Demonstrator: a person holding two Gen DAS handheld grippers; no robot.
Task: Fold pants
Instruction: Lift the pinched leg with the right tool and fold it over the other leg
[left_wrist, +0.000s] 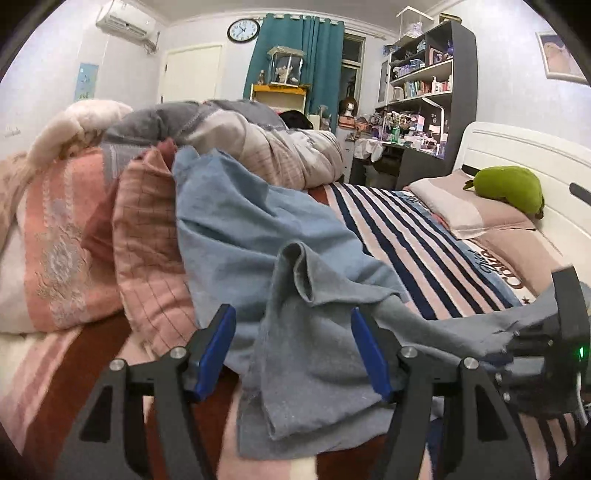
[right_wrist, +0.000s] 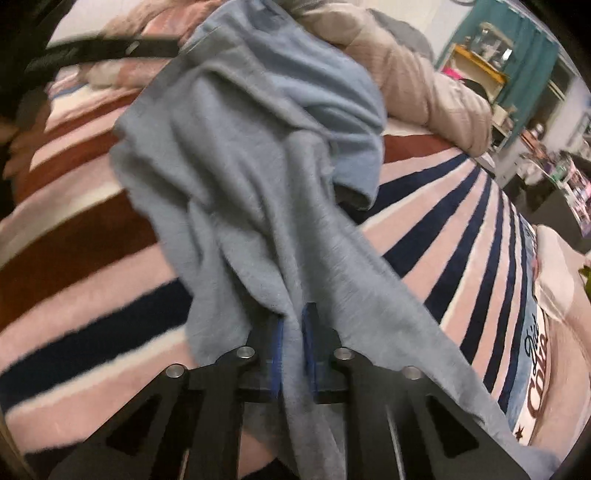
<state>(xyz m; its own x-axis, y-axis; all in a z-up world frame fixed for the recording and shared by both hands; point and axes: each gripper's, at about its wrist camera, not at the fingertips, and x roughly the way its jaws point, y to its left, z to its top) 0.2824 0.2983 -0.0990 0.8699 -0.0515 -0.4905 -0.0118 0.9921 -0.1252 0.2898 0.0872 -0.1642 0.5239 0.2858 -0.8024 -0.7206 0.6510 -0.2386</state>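
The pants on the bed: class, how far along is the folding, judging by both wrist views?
Done: nothing neat yet; the pants lie rumpled on the striped bedspread. In hand: the right tool is shut on a bunch of cloth, while the left tool stands open around another part. Left: flattening and every fold.

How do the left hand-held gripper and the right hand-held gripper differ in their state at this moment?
The left hand-held gripper stands open, with the blue-grey pants lying loose between its fingers; the right hand-held gripper is shut on the pants, pinching a fold. The left looks level across the bed; the right points more steeply down at the striped blanket. Both have black frames and blue pads.
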